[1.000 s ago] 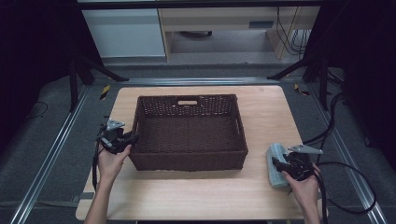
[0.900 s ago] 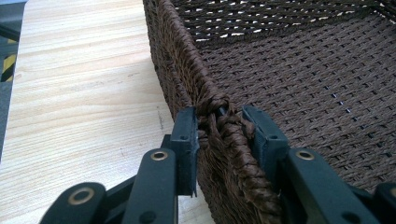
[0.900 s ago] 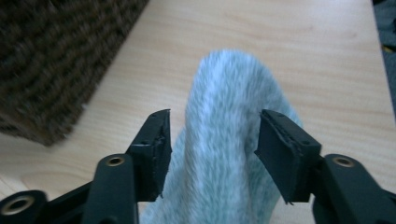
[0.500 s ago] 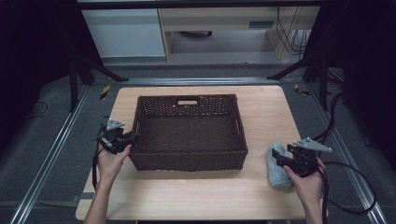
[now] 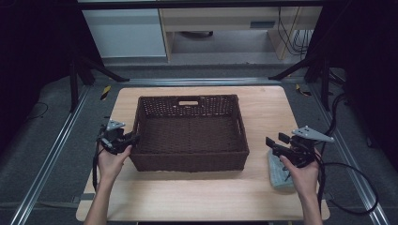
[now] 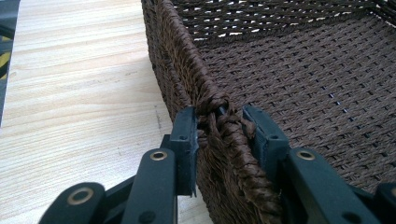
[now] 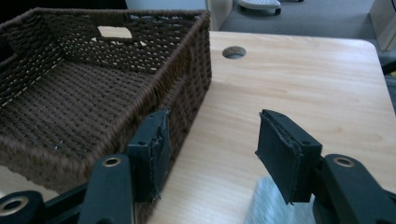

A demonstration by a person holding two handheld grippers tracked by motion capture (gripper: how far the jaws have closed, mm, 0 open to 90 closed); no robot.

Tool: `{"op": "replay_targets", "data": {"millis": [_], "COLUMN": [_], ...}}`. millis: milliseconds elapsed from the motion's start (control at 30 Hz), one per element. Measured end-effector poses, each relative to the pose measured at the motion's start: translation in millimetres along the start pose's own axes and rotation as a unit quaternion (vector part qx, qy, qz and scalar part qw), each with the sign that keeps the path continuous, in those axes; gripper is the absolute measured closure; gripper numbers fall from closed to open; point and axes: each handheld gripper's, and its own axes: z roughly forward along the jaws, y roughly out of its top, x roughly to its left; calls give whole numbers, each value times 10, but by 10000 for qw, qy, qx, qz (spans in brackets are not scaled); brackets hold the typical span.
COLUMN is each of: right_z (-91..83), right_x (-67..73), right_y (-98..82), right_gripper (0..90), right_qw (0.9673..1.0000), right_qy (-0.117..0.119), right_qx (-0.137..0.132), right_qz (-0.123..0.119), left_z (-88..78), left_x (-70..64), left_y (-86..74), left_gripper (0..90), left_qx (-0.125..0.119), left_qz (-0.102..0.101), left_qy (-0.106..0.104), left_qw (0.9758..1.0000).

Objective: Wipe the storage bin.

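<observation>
Fingers pinch braided wicker basket rim — coarse weave.

The high view looks forward and down from above the person's side, taking in the whole bench. The left gripper view sits very close to the wicker basket at its side wall, facing along the rim. The right gripper view looks from farther off across the bench. All three views share the basket.

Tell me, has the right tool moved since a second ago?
Yes. The right tool has lifted off the pale blue cloth toward the basket, jaws empty and just closing a little.
</observation>
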Motion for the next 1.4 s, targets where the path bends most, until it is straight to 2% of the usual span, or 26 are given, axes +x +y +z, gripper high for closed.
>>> {"op": "replay_targets", "data": {"millis": [267, 367, 433, 567, 733, 800, 867, 967, 1167, 1400], "right_z": [237, 346, 416, 497, 620, 644, 652, 661, 664, 784], "right_x": [107, 126, 149, 184, 234, 231, 204, 192, 232, 283], "right_y": [160, 172, 180, 188, 148, 135, 137, 130, 155, 106], "right_gripper": [472, 477, 477, 489, 516, 540, 564, 556, 543, 571], "right_qw": [9998, 9995, 9995, 9991, 9985, 9986, 9983, 9983, 9981, 9974], "right_qy": [186, 312, 292, 405, 401, 399, 499, 526, 585, 615], "right_qx": [-18, 12, 72, 103, 286, 272, 283, 238, 176, 357], "right_qz": [-58, -47, -116, -103, -227, -198, -72, 2, -49, -112], "left_z": [-1, 4, 6, 7, 7, 9, 12, 20, 27, 35], "left_x": [-1, 4, 6, 5, 1, 1, 1, 2, 6, 10], "left_y": [-2, 0, 1, 5, 10, 13, 19, 30, 35, 40], "left_gripper": [662, 661, 661, 661, 663, 663, 663, 666, 669, 669], "left_qx": [27, 22, 22, 31, 51, 58, 66, 71, 53, 25], "left_qz": [-25, -54, -67, -59, -36, -29, -25, -4, 0, 4], "left_qy": [-43, -69, -82, -81, -68, -66, -62, -51, -53, -60], "left_qw": [10000, 10000, 9999, 9999, 10000, 10000, 10000, 10000, 10000, 10000]}}
